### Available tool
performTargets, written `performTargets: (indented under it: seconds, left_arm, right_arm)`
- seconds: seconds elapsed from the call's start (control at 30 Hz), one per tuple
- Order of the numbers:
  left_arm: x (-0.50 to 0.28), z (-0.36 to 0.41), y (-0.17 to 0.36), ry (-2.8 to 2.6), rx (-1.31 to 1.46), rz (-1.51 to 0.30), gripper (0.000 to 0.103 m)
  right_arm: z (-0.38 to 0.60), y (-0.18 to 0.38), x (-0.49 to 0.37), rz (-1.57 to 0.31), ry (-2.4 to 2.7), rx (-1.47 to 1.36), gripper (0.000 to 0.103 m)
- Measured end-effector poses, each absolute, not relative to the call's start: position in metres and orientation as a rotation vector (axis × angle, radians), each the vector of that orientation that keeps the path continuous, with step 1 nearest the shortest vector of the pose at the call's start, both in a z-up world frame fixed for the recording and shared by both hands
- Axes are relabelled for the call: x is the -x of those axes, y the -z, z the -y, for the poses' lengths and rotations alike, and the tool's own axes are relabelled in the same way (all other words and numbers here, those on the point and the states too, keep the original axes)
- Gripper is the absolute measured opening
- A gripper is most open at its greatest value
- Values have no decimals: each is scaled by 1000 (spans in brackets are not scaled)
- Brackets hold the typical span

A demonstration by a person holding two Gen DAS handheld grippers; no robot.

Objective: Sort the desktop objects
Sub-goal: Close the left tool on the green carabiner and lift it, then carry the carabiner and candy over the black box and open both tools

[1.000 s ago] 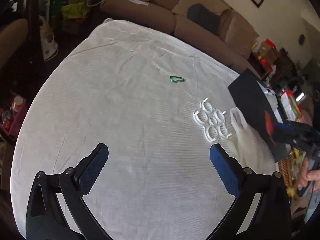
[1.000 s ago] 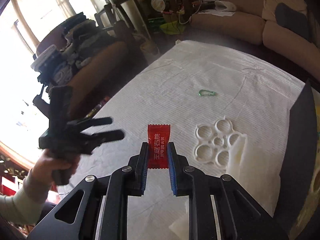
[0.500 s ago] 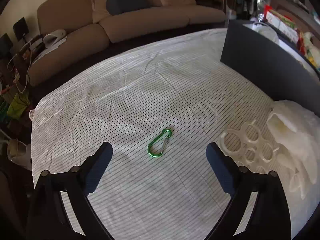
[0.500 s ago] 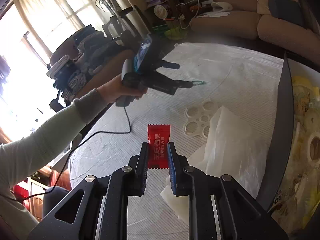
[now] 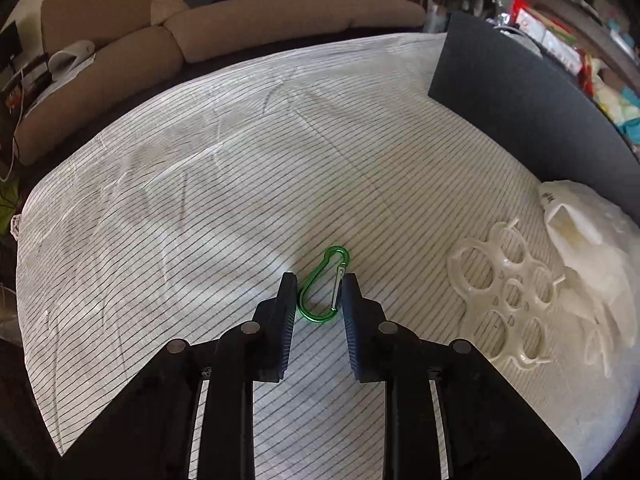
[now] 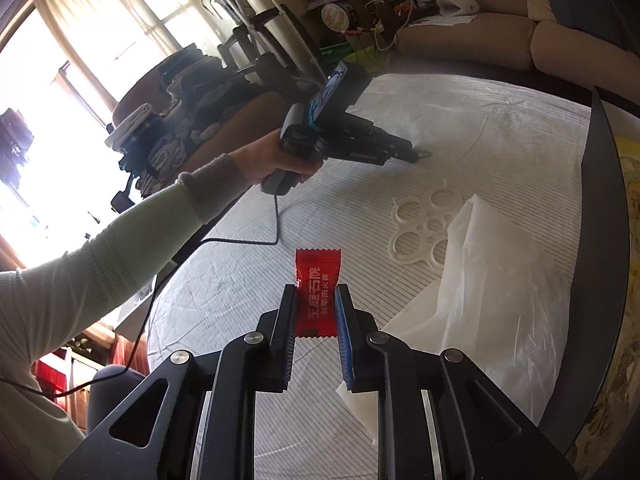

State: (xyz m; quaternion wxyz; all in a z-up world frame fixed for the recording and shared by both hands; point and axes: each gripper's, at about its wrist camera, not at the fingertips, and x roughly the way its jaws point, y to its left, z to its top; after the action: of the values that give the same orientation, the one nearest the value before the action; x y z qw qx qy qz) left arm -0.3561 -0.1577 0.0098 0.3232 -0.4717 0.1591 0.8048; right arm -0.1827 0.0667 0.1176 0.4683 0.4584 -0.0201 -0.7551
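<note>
My left claw (image 5: 318, 294) points down at the white cloth with thin dark stripes (image 5: 208, 184) that covers the table. Its jaws have just been closing, and now they stand narrow, with the small green metal carabiner clip (image 5: 323, 286) between them. The two pads sit against the two sides of the clip, which lies flat on the cloth with its narrow end pointing to the far side.

To the right of the clip, a little apart, lies the white plastic ring holder with several round holes (image 5: 502, 292). A crumpled translucent plastic bag (image 5: 596, 248) touches its right edge. Behind the bag stands a dark flat board (image 5: 516, 92), tilted.

My right claw (image 6: 316, 312) is closed on a red candy wrapper with white characters (image 6: 318, 292). The wrapper stands upright between the pads, above the near part of the cloth. In this view my left hand (image 6: 276, 160) grips the handle of the other claw, on the far left.
</note>
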Motion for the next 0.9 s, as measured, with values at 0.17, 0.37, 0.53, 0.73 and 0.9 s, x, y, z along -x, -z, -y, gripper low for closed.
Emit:
performTargets:
  seconds: [0.17, 0.37, 0.53, 0.73, 0.9]
  left_arm:
    - [333, 151, -18, -2131, 1215, -425, 21]
    - [284, 154, -57, -2158, 1184, -339, 21]
    - [230, 128, -118, -2159, 1115, -286, 21]
    - [208, 51, -179, -2097, 1065, -127, 21]
    - [223, -43, -197, -2015, 1069, -33, 21]
  right_arm:
    - [-73, -125, 179, 55, 1890, -1124, 18]
    - [-100, -149, 167, 75, 1975, -1099, 18]
    - [-152, -180, 148, 88, 2096, -1076, 18]
    - [-254, -205, 158, 108, 2326, -1137, 18]
    - [-338, -197, 203, 170, 2469, -1253, 18]
